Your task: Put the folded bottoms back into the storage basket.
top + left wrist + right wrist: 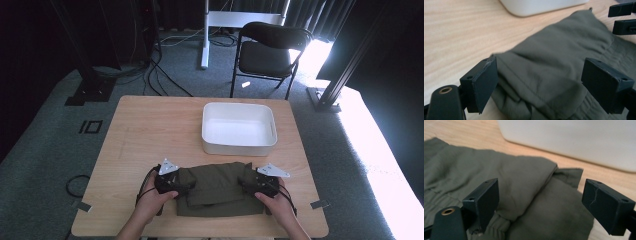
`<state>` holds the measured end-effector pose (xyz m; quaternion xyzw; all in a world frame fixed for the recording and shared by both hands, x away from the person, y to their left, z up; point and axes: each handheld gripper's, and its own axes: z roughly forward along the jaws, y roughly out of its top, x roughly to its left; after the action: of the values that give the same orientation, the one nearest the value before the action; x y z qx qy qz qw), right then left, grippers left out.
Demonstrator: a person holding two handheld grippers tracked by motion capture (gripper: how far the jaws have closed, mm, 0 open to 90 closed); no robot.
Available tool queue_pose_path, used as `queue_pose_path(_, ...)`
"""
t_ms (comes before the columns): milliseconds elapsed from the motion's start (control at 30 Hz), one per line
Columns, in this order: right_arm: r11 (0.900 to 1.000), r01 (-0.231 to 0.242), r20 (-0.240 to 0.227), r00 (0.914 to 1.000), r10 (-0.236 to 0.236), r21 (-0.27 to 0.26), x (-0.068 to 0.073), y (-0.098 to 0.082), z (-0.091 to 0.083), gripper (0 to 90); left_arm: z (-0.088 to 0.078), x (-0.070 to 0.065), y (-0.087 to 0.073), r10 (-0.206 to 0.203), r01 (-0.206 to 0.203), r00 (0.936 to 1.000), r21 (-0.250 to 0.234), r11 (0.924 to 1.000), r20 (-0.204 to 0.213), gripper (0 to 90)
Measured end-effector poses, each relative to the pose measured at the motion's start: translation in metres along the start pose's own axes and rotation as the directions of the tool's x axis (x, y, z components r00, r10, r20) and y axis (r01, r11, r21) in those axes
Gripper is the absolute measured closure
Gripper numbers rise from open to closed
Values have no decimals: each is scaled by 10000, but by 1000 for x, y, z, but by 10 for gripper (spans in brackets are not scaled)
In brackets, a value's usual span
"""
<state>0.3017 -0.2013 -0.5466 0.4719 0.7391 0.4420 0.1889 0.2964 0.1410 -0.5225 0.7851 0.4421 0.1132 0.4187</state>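
— Two grippers, where?
— The left gripper (186,189) sits at the left end of the folded olive garment (218,189), jaws spread wide around its edge. The garment lies on the wooden table (145,130), near the white tub (239,128).
— The right gripper (245,183)?
— At the right end, jaws likewise spread, not pinching.

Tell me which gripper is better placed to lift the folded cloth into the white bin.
Right, narrowly. Both grippers stand open at opposite ends of the olive cloth, but the right gripper sits on the side nearer the white bin; the left gripper is farther off.
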Motion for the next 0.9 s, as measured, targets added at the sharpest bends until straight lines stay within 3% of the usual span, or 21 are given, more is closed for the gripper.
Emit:
queue_pose_path(100, 9998, -55, 64, 10000, 53, 215, 0, -6, 5, 142, 1, 1, -7, -45, 46, 10000, 217, 9998, -30, 156)
queue_pose_path(233, 9994, -163, 99, 9998, 160, 307, 0, -9, 7, 142, 2, 3, -12, -444, 444, 9990, 162, 9989, -18, 155)
queue_pose_path(400, 9963, -616, 17, 9981, 616, 605, -3, -10, 10, 136, 8, 5, -15, -845, 843, 9964, 285, 9960, 68, 156)
queue_pose_path(900, 9921, -791, 110, 9969, 784, 975, -5, -10, 12, 128, 18, 6, -20, -1205, 1200, 9925, 239, 9925, 206, 156)
